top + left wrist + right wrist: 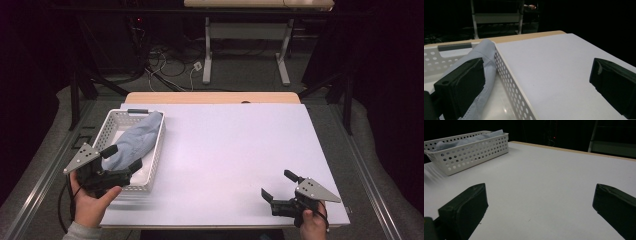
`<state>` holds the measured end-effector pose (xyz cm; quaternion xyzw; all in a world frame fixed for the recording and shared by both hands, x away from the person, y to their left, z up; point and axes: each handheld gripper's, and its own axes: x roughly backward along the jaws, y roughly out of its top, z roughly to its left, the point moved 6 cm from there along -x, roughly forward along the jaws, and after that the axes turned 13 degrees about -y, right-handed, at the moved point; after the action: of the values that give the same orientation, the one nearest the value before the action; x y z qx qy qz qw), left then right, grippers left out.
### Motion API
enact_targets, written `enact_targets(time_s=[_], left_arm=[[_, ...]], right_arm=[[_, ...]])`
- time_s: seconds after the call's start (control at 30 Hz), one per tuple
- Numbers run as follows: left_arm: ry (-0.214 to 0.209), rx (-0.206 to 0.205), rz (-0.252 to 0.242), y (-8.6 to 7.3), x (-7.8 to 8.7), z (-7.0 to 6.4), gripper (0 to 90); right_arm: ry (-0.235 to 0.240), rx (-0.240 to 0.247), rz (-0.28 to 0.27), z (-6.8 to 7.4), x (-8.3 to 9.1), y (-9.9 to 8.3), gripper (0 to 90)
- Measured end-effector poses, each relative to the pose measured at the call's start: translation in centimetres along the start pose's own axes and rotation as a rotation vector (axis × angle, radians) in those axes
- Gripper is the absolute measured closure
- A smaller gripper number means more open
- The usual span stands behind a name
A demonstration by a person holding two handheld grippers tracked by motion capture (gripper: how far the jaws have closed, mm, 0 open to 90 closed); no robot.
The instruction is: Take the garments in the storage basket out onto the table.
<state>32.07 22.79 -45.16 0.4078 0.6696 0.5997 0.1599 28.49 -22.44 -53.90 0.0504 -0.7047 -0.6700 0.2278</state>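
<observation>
Left gripper (122, 157): black body, two blocky matte black jaws, grey three-cornered plate on top with small dark screw holes, black cable trailing below. Right gripper (279, 185): same build, same grey plate. Left hand (92, 202): light grey sleeve cuff at the wrist

A light blue cloth (134, 140) is bunched lengthwise in a white perforated basket (156, 152), one end draped over the far corner, directly ahead of the left claw (121, 158), whose wide-apart jaws straddle the basket's right wall.
</observation>
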Motion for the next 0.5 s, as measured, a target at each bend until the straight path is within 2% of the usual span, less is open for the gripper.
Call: enact_targets(time_s=[0.13, 0.5], left_arm=[[0.009, -0.016, 0.026, 0.6, -0.2, 0.3, 0.2], [0.035, -0.015, 0.053, 2.1, -0.7, 1.1, 0.2]], right_arm=[[0.001, 0.000, 0.002, 0.0, 0.0, 0.0, 0.0], [0.001, -0.004, 0.007, -0.1, 0.0, -0.1, 0.0]])
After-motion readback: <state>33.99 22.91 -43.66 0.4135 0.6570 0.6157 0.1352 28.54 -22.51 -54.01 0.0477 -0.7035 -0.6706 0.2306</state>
